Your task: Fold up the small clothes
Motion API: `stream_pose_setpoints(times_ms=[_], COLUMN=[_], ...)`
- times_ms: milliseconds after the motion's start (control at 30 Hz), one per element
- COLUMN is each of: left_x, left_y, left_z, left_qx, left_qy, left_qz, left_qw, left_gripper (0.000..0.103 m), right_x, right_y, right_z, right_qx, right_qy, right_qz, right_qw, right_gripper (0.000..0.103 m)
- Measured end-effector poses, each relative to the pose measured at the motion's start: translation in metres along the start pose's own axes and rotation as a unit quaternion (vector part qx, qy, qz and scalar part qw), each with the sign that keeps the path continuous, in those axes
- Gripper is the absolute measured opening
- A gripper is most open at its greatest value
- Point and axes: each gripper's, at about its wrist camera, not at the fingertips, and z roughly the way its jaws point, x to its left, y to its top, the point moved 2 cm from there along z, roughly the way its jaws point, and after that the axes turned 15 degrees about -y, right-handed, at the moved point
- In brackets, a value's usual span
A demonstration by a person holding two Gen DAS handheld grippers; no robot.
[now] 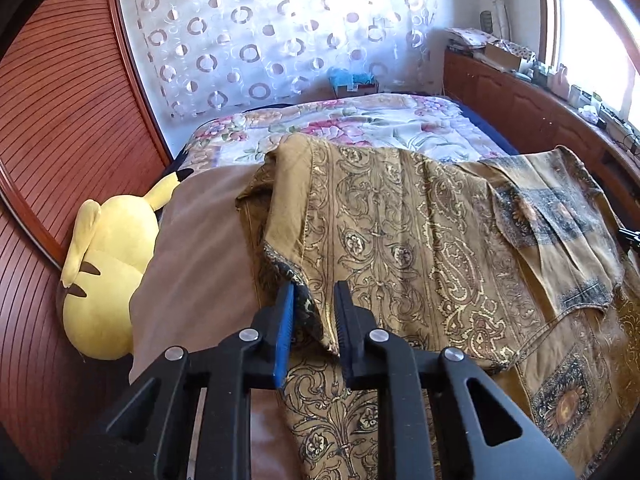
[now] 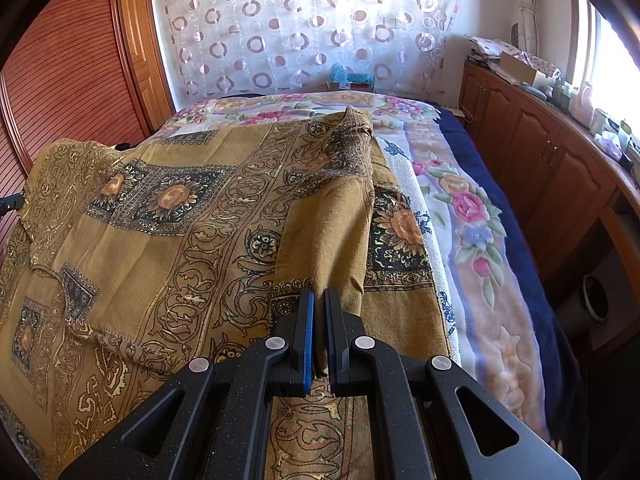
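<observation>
- Grabbing stage of the fold: 1 mustard paisley garment (image 1: 420,240) lies spread across the near end of the bed (image 1: 360,120).
- Left gripper (image 1: 314,312) is narrowly open, a raised fold at the garment's left edge between its fingers, not clearly pinched.
- Right gripper (image 2: 319,320) is clamped on the right-edge fold.
- Next, I'd guess: finish the left pinch, lift both together.
- Count: 2 grippers, 1 garment, 1 yellow plush (image 1: 108,264) beside the bed's left edge.
</observation>
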Motion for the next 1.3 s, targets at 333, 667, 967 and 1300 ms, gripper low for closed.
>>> stream_pose_setpoints(times_ms=[333, 667, 967, 1300], left_x=[-0.028, -0.065, -0.074, -0.092], left_y=[0.0, 0.001, -0.043, -0.129], left_z=[-0.029, -0.082, -0.132, -0.161], left_qx=[-0.027, -0.072, -0.1, -0.098], left_qy=[-0.025, -0.073, -0.111, -0.131], left_qz=[0.021, 0.045, 0.037, 0.013], left_qw=[0.9991, 0.9937, 0.9881, 0.9864], left_gripper=[0.003, 0.003, 0.003, 0.003], right_x=[0.0, -0.012, -0.025, -0.053], right_y=[0.0, 0.012, 0.01, -0.045], right_z=[0.0, -0.03, -0.096, -0.15], right_qx=[-0.002, -0.045, -0.087, -0.079], right_qy=[-0.004, 0.005, 0.016, 0.019], right_qz=[-0.004, 0.005, -0.023, -0.044], right_qw=[1.0, 0.999, 0.996, 0.996], right_gripper=[0.005, 0.001, 0.001, 0.001])
